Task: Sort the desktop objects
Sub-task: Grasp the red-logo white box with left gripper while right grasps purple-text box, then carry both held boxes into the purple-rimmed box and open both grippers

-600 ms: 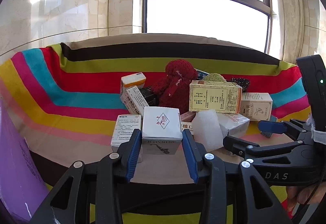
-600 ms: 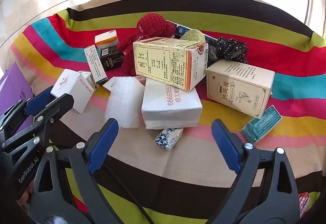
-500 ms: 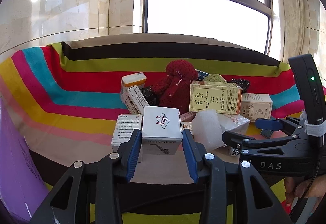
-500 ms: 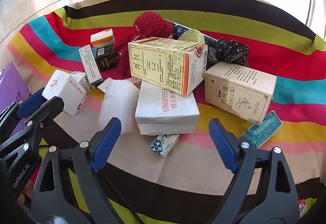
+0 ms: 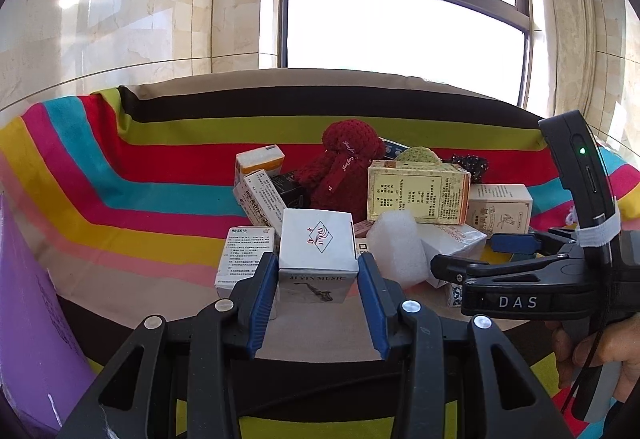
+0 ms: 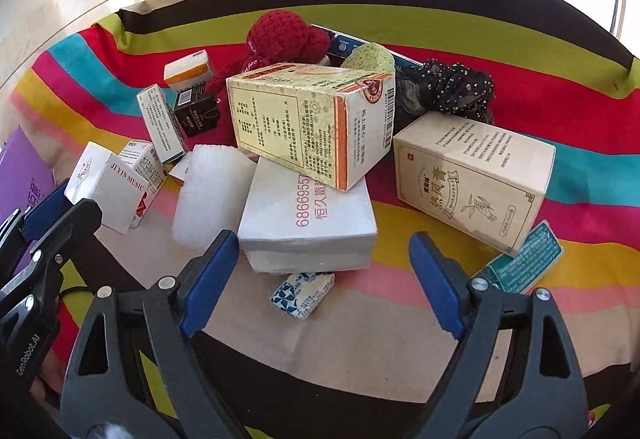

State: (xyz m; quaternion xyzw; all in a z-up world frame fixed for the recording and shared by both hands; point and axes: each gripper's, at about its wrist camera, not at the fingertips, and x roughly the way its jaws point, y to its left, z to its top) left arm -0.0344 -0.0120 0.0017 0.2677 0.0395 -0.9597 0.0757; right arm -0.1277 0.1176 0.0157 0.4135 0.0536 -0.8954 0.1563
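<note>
White music box [image 5: 318, 257] clamped in left hand-held gripper [image 5: 318, 279], right hand-held gripper [image 6: 320, 279] wide open, empty, blue-patterned packet [image 6: 303, 294] seen only from right wrist

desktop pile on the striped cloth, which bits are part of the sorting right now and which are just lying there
In play:
- white JI YIN MUSIC box, clamped in the left gripper
- white foam block and grey carton, ahead of the open right gripper

Lying about:
- red knitted toy
- yellow medicine box
- cream box
- purple board
</note>
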